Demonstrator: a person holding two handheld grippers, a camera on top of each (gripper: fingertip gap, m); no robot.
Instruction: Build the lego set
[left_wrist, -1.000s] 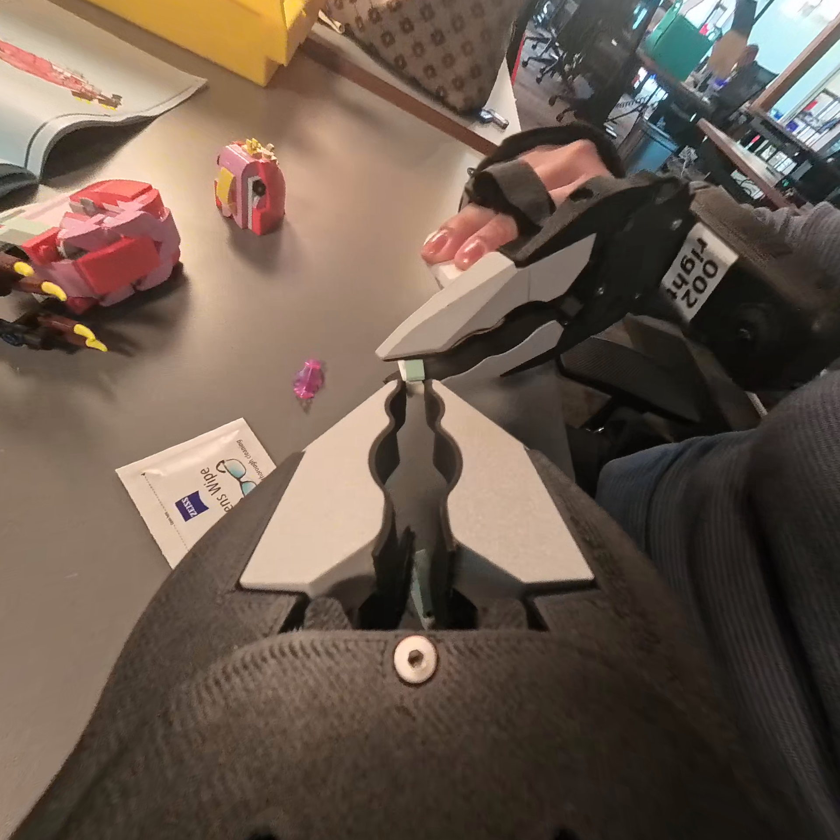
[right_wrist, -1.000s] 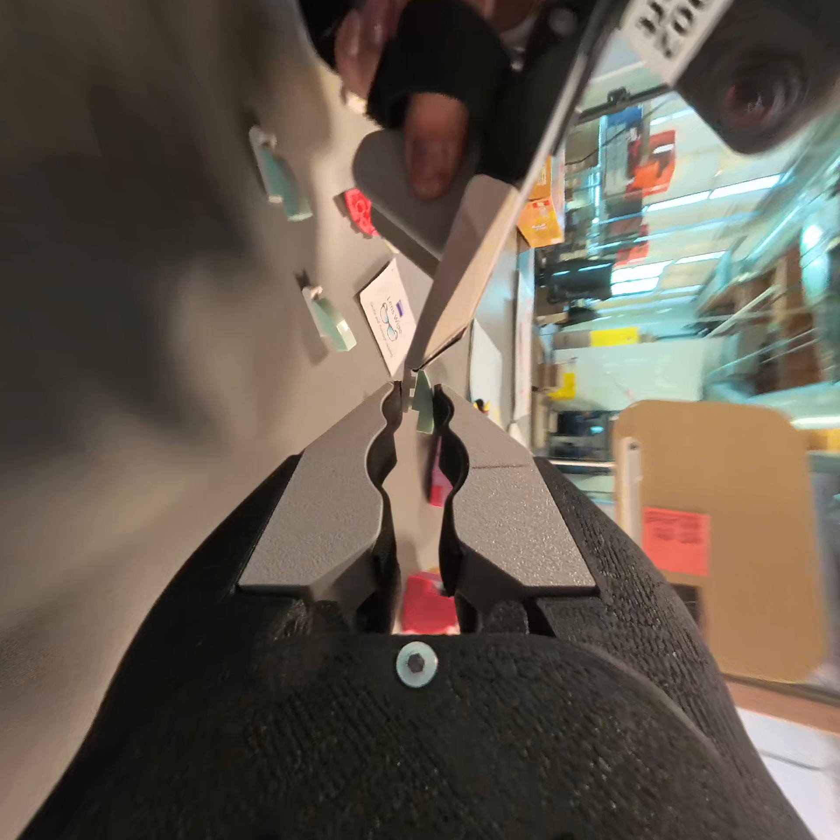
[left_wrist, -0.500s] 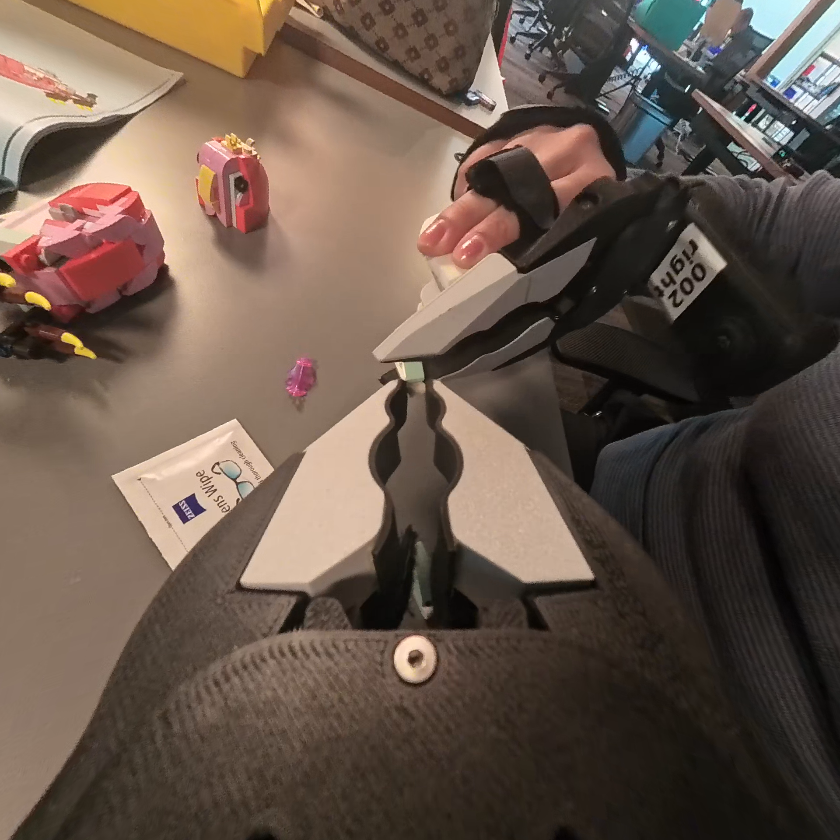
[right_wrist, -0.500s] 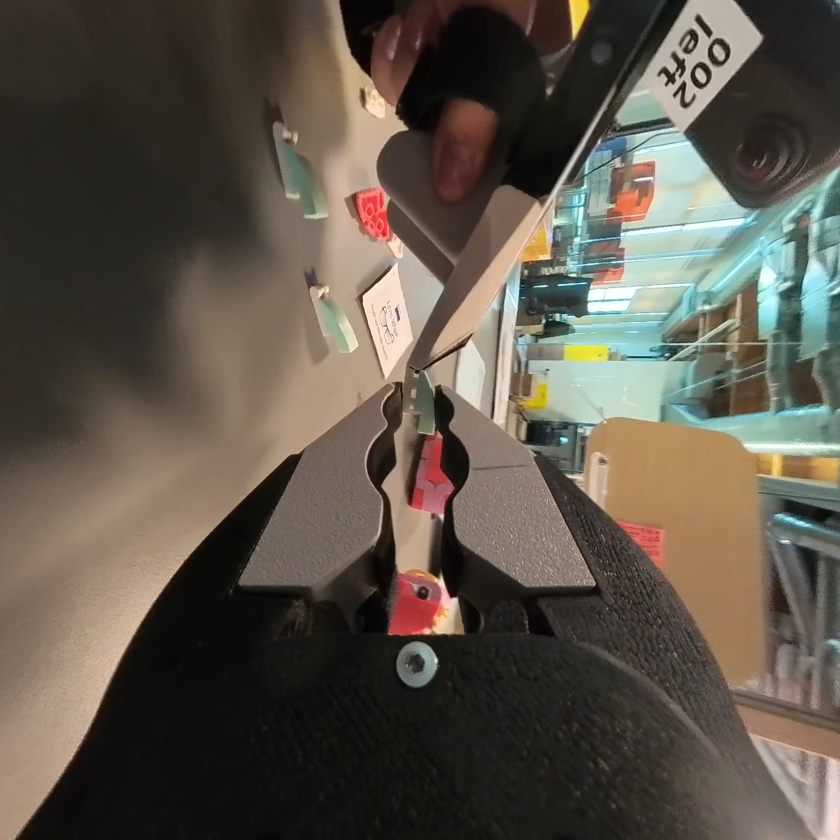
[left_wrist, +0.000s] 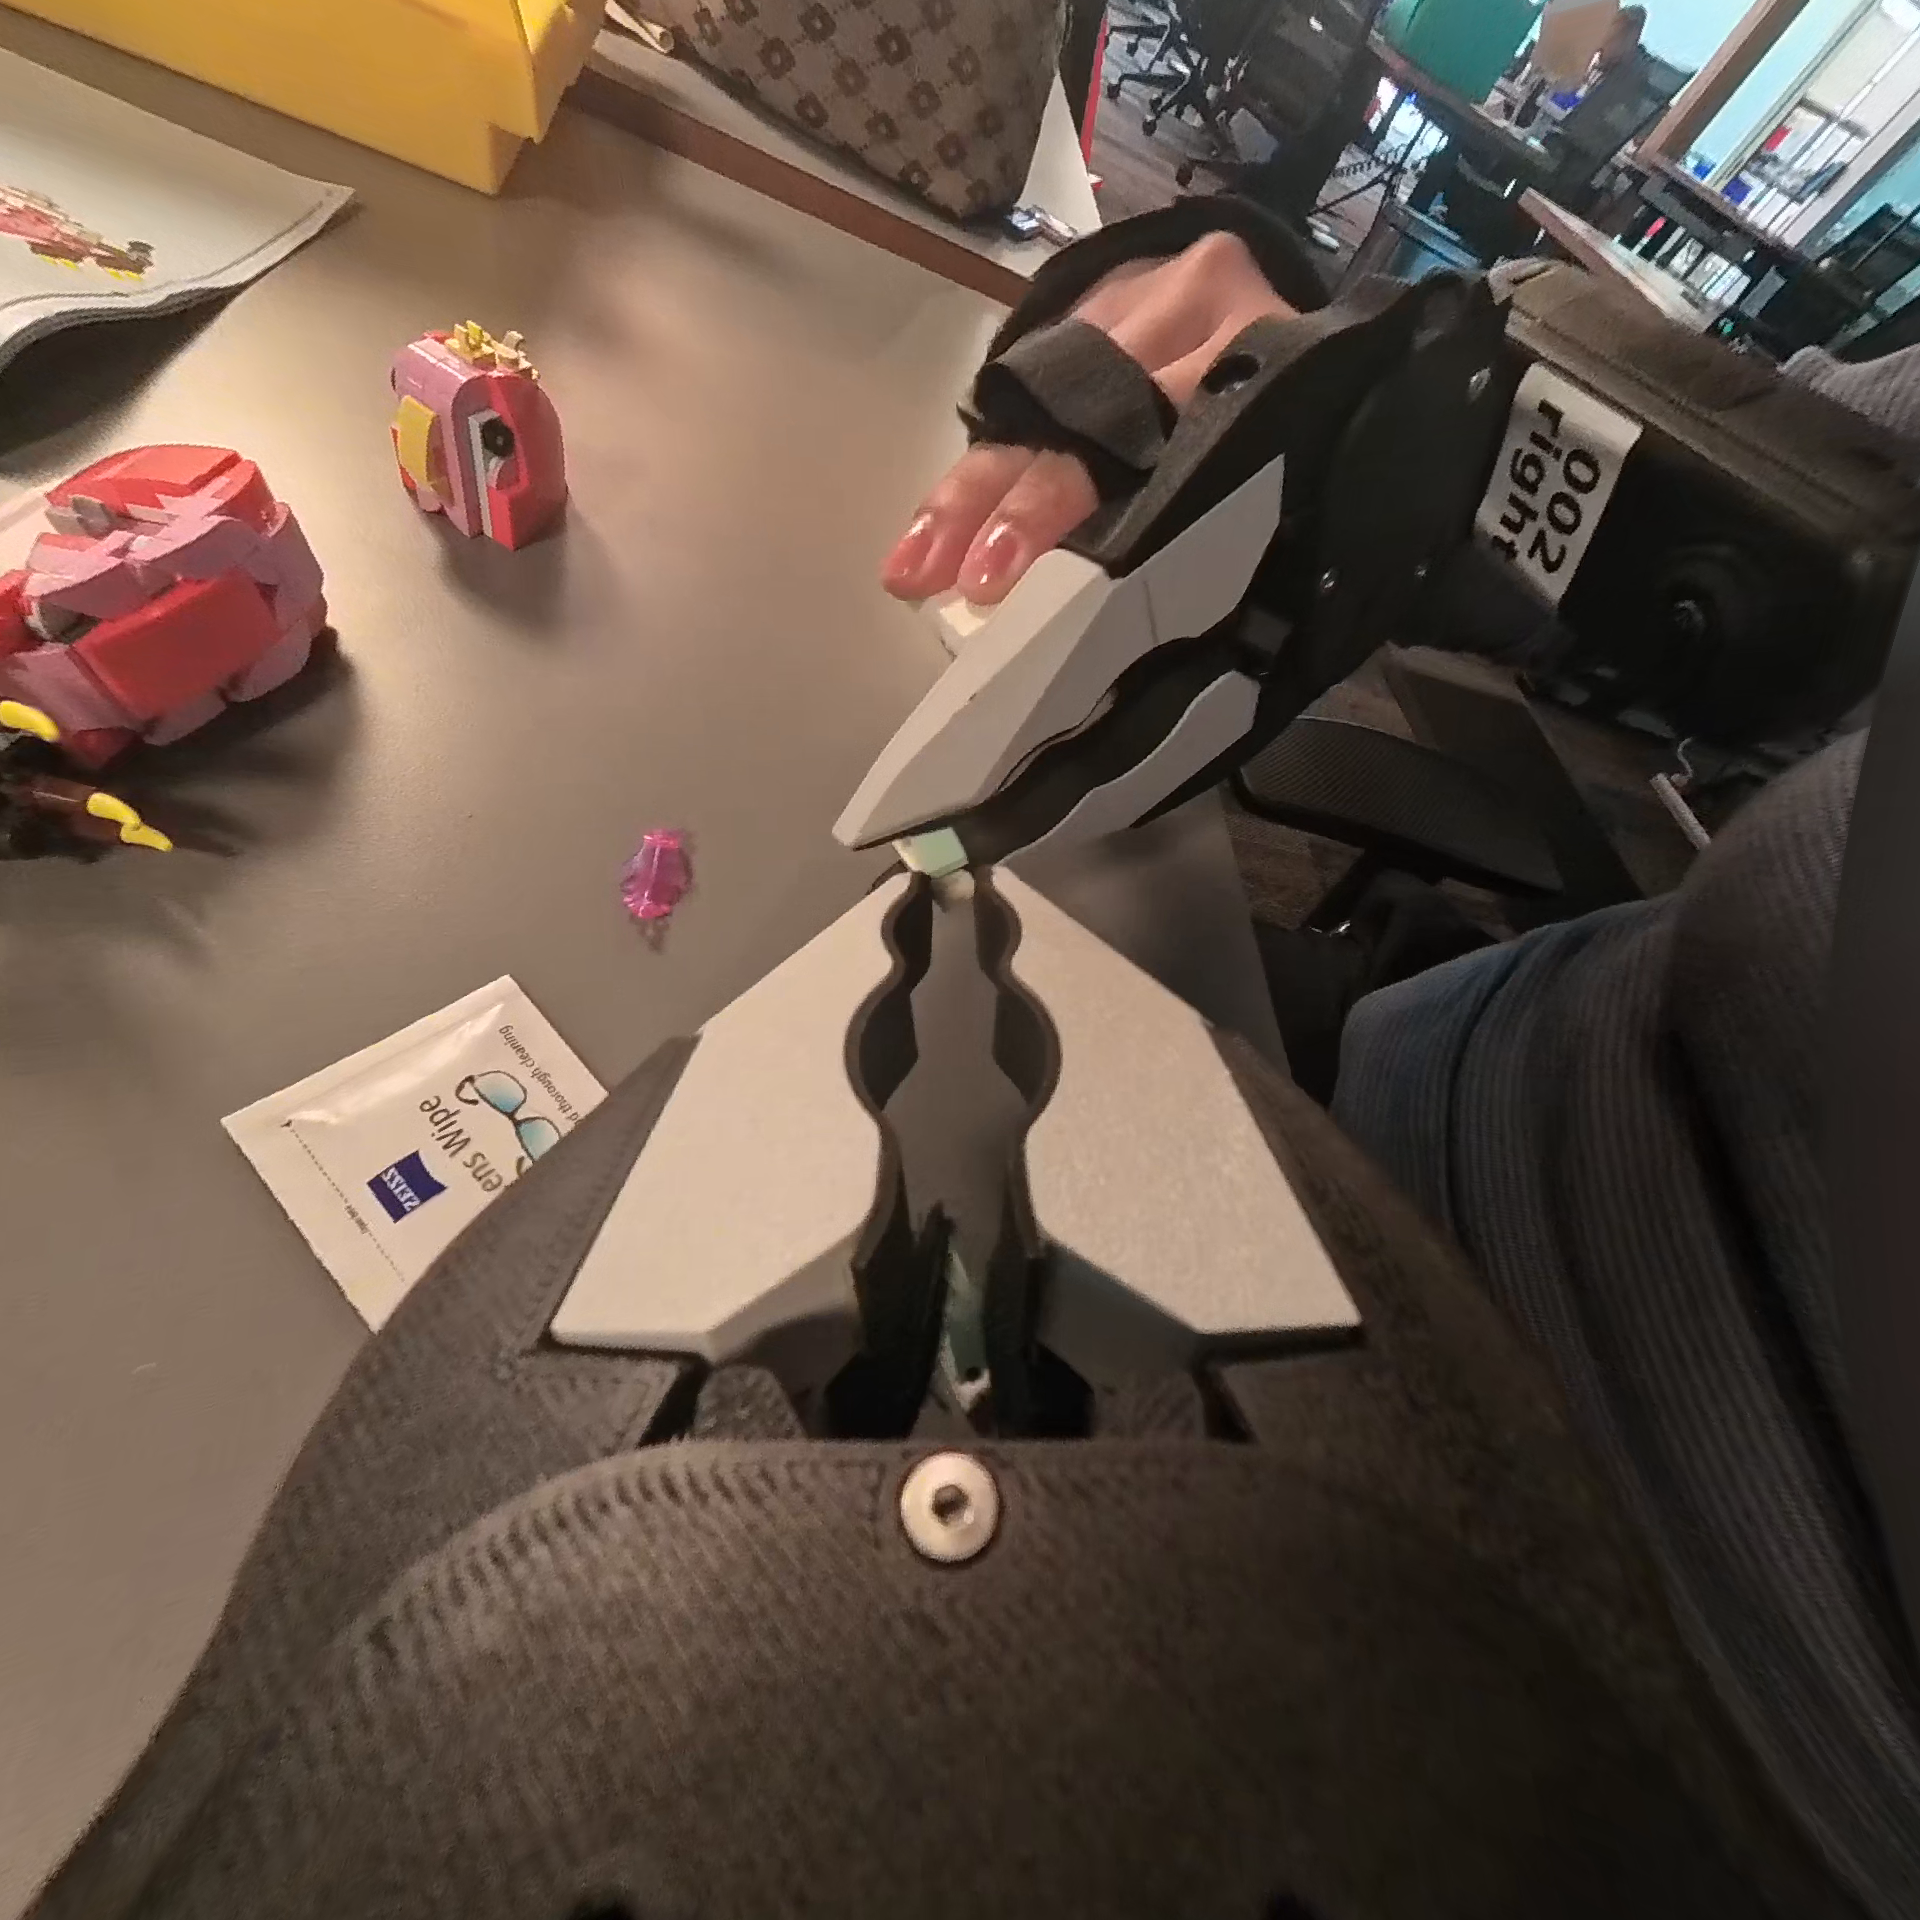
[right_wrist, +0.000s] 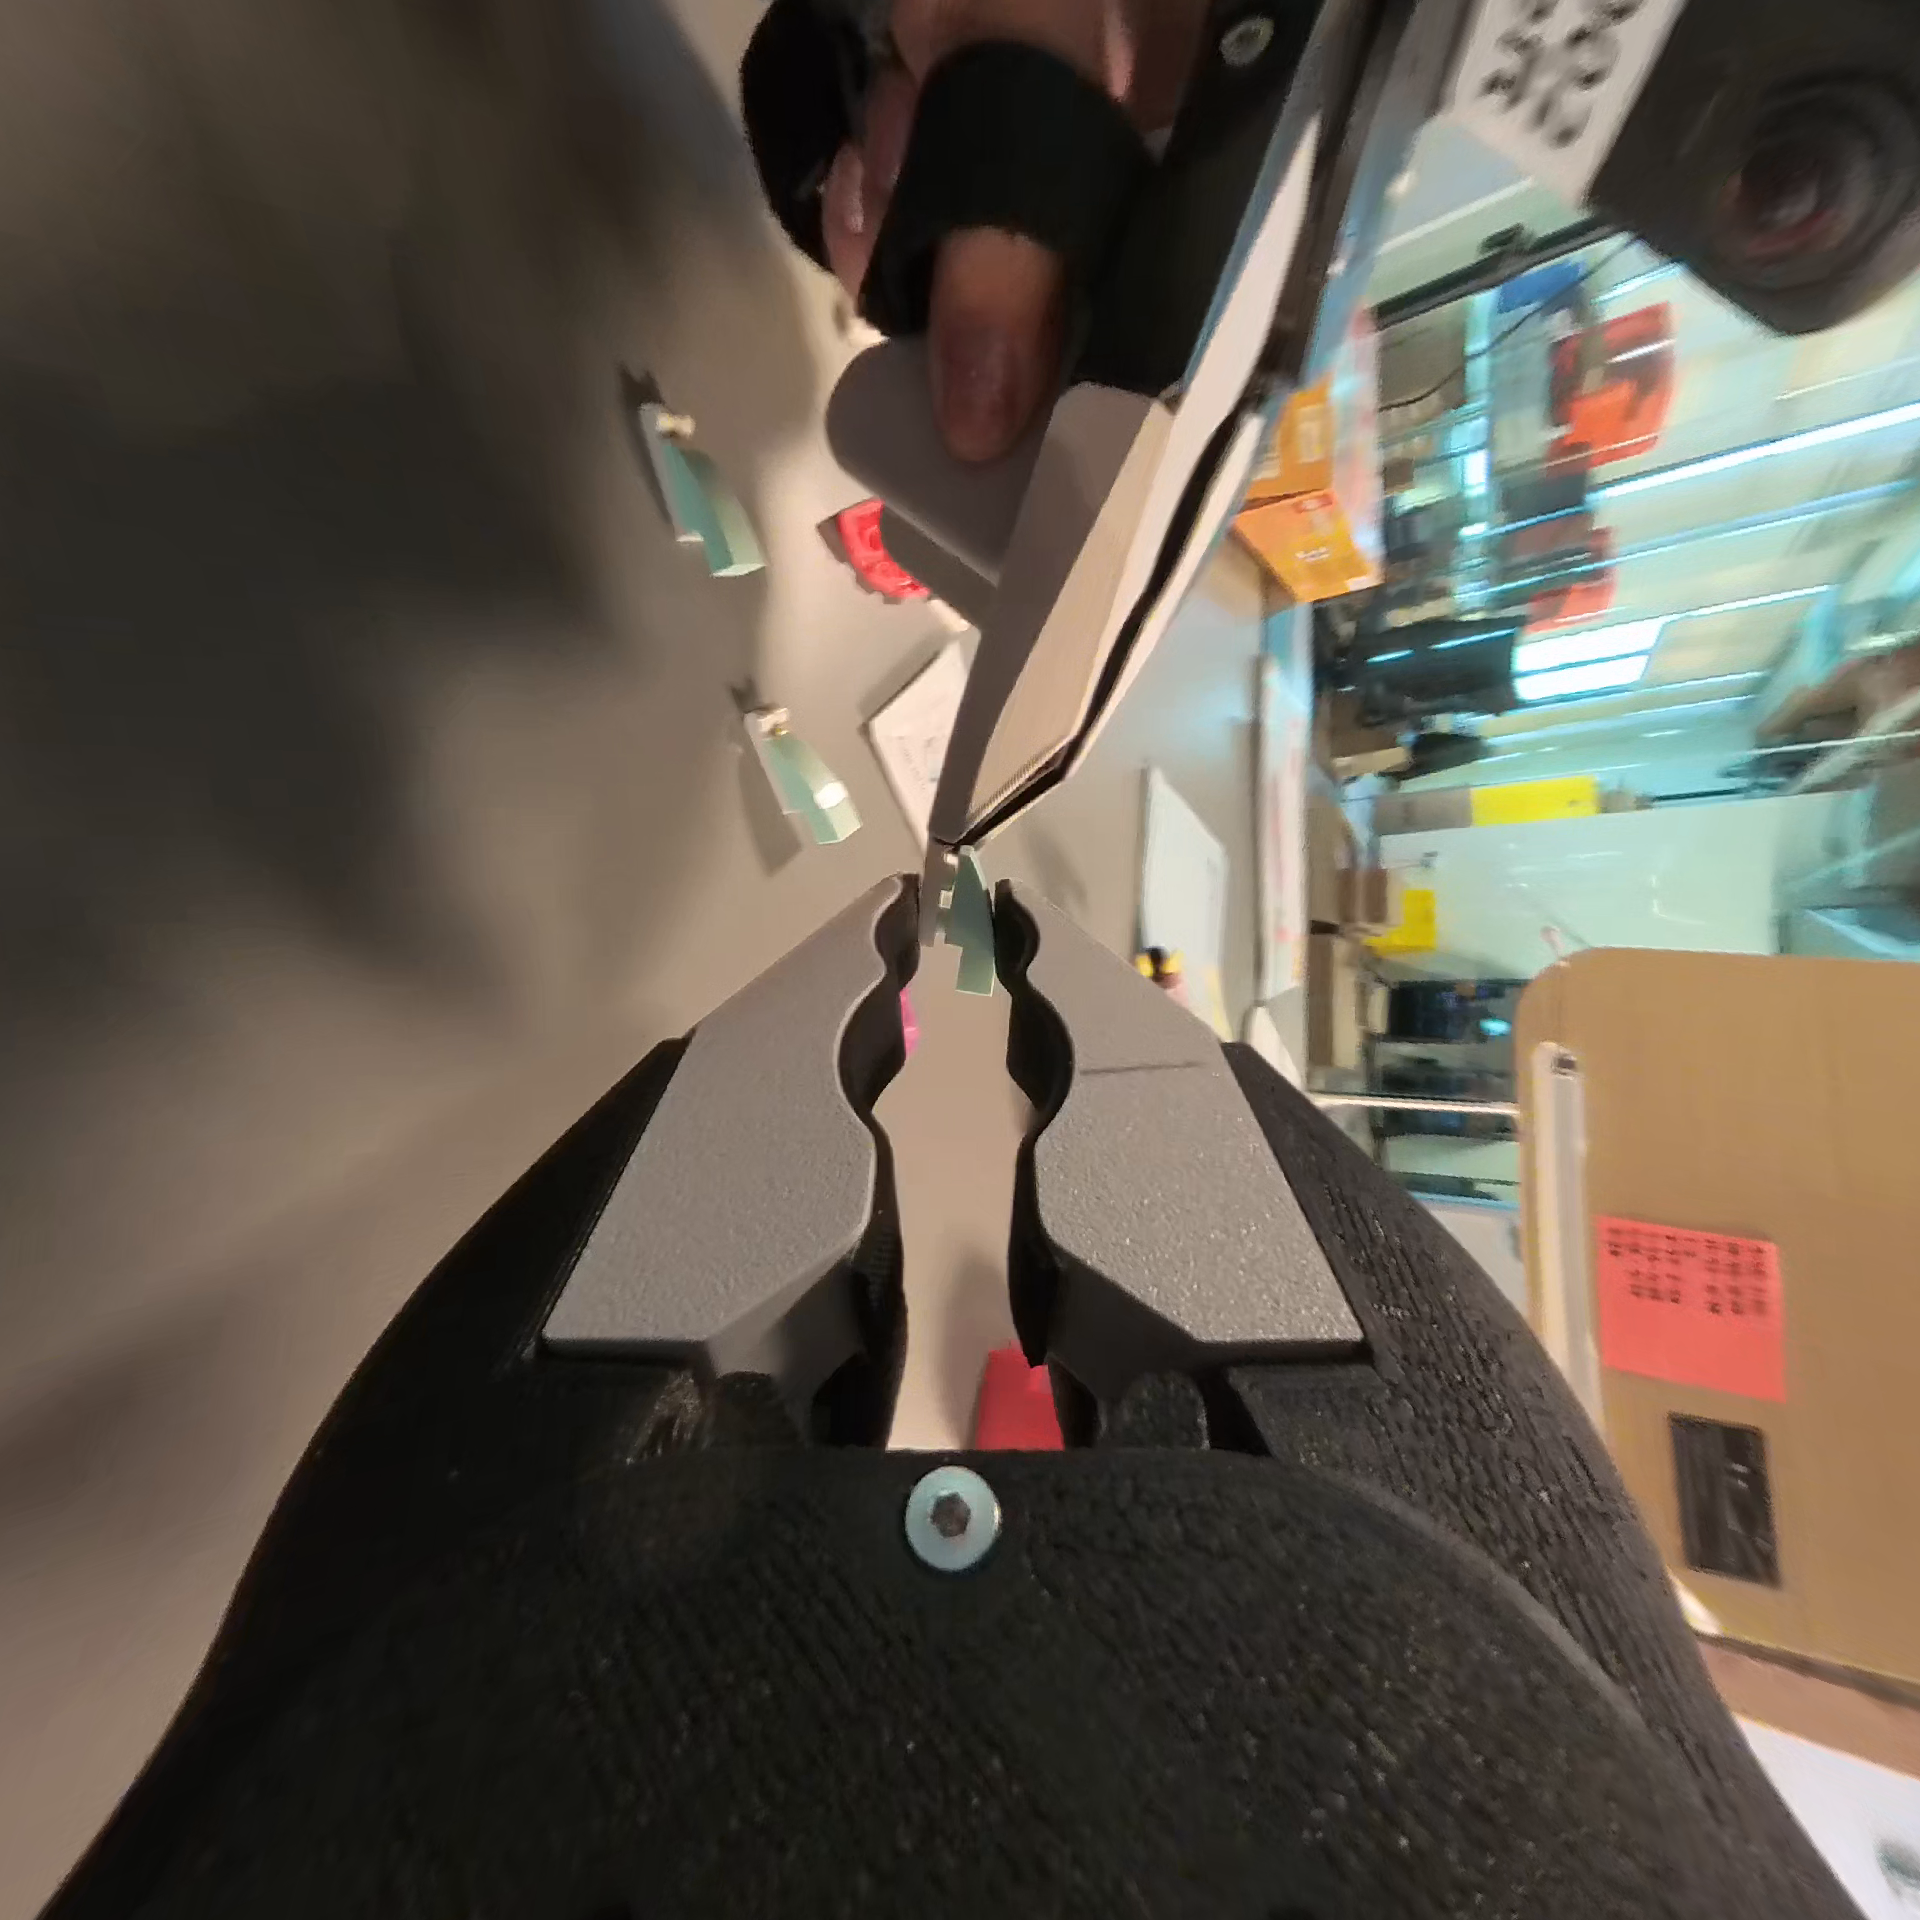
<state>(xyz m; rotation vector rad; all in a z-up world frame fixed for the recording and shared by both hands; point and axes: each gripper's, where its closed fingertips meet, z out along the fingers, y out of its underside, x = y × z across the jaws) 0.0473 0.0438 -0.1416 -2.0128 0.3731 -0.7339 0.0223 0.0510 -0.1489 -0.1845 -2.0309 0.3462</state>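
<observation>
Two grippers meet tip to tip above the grey table (left_wrist: 644, 582). The right gripper (right_wrist: 958, 909) is clamped on a small pale green brick piece (right_wrist: 971, 920). The left gripper (left_wrist: 940, 891) pinches a little white part (left_wrist: 951, 885) on that piece's end; how much of it lies between the pads is hard to make out. Only the right wrist view shows two more green pieces (right_wrist: 701, 499) (right_wrist: 800, 774) lying on the table and a red brick (right_wrist: 868, 545) half hidden behind the left gripper. Only the left wrist view shows two pink-and-red brick models (left_wrist: 478, 442) (left_wrist: 156, 603), one pink gem (left_wrist: 657, 873) and one white sachet (left_wrist: 416, 1122), partly covered.
</observation>
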